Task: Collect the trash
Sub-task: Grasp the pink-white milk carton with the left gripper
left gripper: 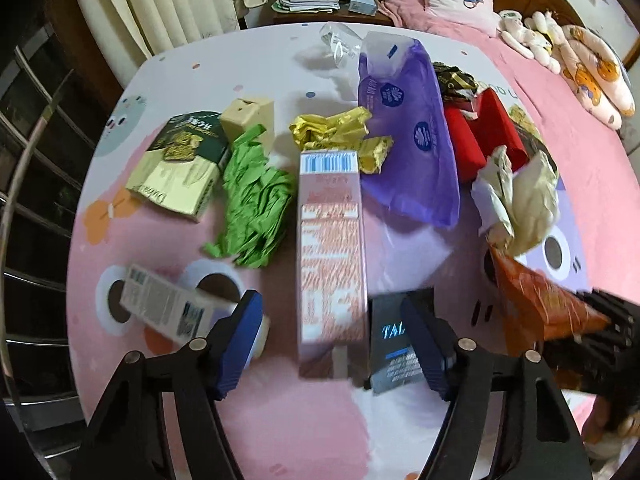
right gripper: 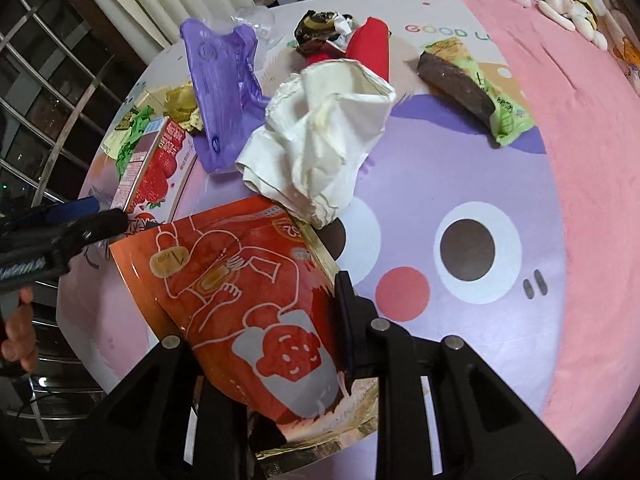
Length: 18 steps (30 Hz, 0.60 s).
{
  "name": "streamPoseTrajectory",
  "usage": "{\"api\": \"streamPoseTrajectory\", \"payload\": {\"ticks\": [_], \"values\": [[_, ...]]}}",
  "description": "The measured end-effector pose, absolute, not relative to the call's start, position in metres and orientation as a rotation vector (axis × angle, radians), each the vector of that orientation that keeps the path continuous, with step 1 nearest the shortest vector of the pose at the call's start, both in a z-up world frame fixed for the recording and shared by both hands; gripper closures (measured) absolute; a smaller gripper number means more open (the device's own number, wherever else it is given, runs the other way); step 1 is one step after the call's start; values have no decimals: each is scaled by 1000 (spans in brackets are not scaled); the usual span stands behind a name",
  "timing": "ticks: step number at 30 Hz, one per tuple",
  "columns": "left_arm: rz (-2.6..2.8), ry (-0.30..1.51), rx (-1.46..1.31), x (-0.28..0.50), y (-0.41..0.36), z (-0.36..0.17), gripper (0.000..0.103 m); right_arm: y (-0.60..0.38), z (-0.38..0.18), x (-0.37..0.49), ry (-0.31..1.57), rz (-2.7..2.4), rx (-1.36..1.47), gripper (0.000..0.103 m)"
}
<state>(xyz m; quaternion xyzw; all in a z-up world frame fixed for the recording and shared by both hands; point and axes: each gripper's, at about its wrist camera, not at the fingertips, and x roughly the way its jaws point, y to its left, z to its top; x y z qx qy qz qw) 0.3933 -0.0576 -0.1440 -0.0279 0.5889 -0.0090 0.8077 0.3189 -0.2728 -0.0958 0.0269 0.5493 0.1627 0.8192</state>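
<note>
Right jaws clamp one orange bag (right gripper: 256, 304) — left jaws apart, empty.

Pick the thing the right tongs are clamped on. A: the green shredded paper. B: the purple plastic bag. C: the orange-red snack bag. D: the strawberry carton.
C: in the right wrist view the right tongs pinch the orange-red snack bag, white crumpled paper showing at its top.

Tall carton (left gripper: 330, 248) lies mid-table (left gripper: 260, 56); shredded paper (left gripper: 252, 200) just left, plastic bag (left gripper: 408, 128) right, foil wrapper (left gripper: 332, 128) behind.
</note>
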Motion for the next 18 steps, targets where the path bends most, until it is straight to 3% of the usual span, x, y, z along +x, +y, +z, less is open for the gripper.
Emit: {"api": "streamPoseTrajectory", "payload": {"ticks": [5,6,18], "values": [[-4,1326,-117,416,-60,-160,54,-274,-90,308,1168,352,63,84],[-1,1334,-123,419,-60,-163,63,-274,-89,306,1168,352,65,84],[-20,1261,-100,383,-56,-132,67,-265,-78,278,1164,357,129,85]]}}
